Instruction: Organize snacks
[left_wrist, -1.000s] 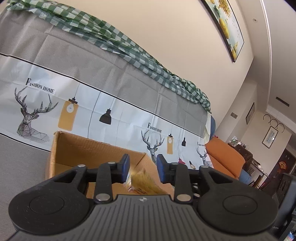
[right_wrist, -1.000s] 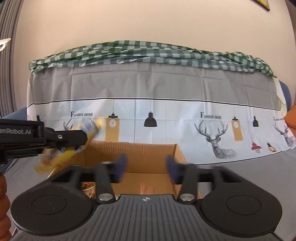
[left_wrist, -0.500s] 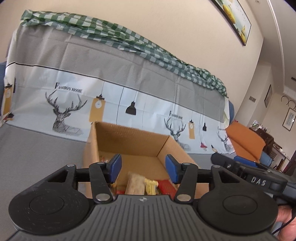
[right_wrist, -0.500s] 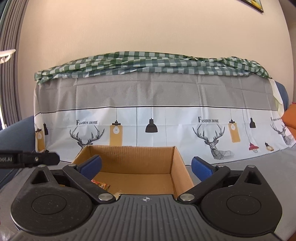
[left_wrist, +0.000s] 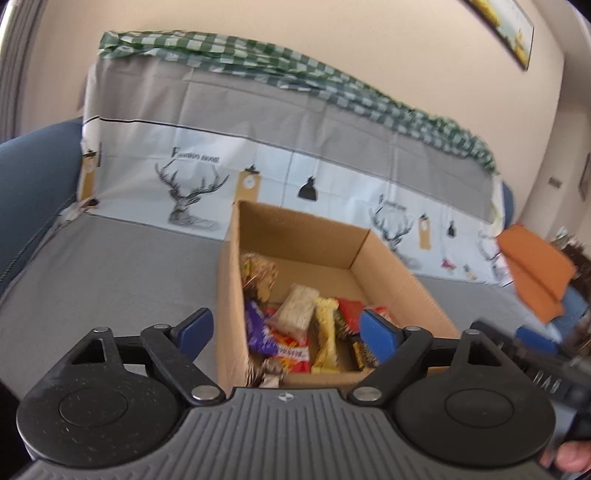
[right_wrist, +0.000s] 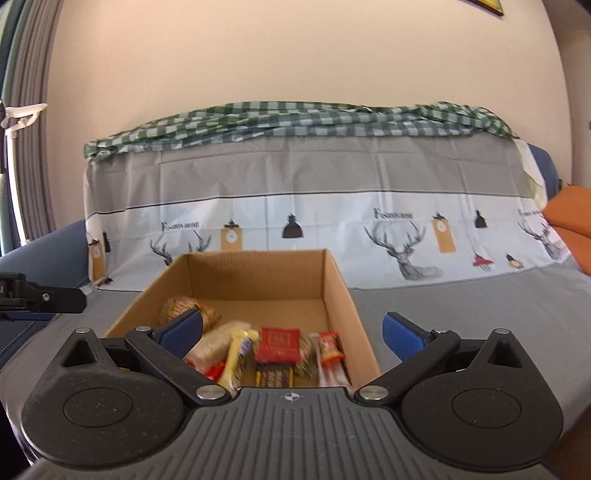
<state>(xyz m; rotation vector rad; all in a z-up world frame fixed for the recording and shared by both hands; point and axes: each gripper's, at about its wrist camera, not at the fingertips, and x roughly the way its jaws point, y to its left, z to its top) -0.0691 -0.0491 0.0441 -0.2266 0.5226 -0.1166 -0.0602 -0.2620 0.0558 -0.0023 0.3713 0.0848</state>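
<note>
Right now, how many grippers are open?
2. The left gripper is at the box's left wall; the right gripper is at its near end. Both have just been opening, nothing held.

Both wrist views near, facing down into cardboard box (left_wrist: 229, 295), shared from either side

Bright, even daylight, apparently from nine o'clock. Soft shadows only inside the cardboard box (left_wrist: 332, 258). Motion blur across the snack packets (right_wrist: 277, 347) and cloth print. Heavy fisheye bending towards the rims, dark corners. No harsh glare anywhere.
</note>
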